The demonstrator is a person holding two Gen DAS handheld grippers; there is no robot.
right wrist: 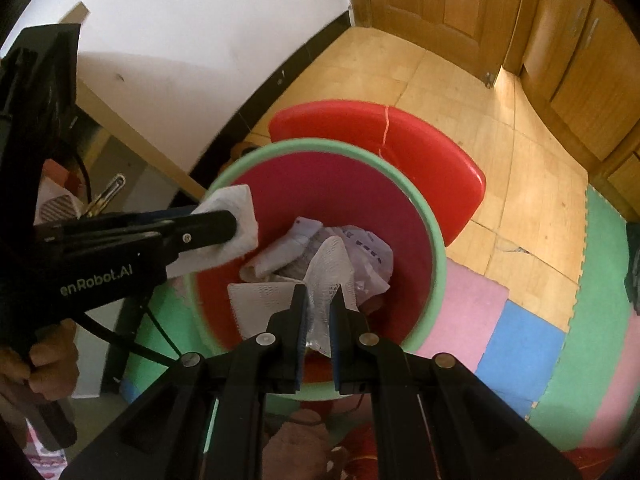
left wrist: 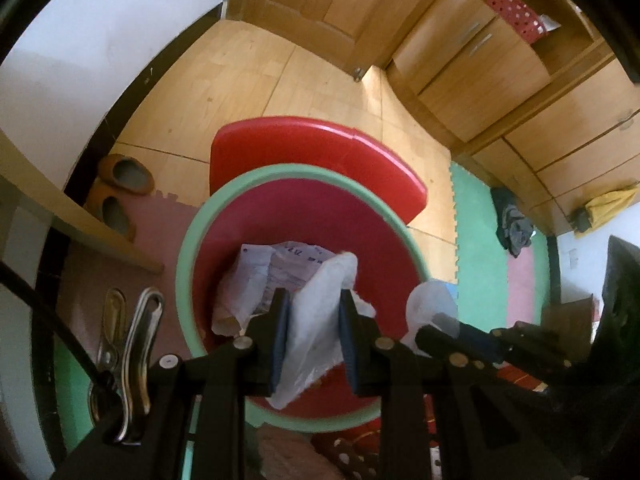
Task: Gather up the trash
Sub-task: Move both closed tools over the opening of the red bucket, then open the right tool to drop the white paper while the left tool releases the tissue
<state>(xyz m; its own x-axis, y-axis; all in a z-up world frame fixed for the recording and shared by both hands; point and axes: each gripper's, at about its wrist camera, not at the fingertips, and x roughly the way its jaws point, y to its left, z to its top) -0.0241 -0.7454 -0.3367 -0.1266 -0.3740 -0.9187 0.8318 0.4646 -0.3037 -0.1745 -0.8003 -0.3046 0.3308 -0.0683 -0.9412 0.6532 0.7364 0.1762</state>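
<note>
A red bin with a green rim [left wrist: 188, 248] [right wrist: 438, 248] stands on the floor and holds crumpled printed paper [left wrist: 280, 268] [right wrist: 360, 252]. My left gripper [left wrist: 314, 332] is shut on a white tissue [left wrist: 316, 320] and holds it over the bin; it also shows in the right wrist view [right wrist: 236, 224] with the tissue [right wrist: 240, 204] at the bin's left rim. My right gripper [right wrist: 319, 320] is shut on a white patterned tissue [right wrist: 330, 268] above the bin. It shows at the right of the left wrist view [left wrist: 440, 332] with its tissue [left wrist: 430, 300].
A red plastic stool [left wrist: 320, 148] [right wrist: 420, 148] stands behind the bin. Coloured foam mats [right wrist: 520, 332] cover the floor at right. Wooden cabinets [left wrist: 500, 60] and a door [right wrist: 432, 0] lie beyond. Slippers [left wrist: 124, 176] and metal clips [left wrist: 132, 344] lie at left under a shelf.
</note>
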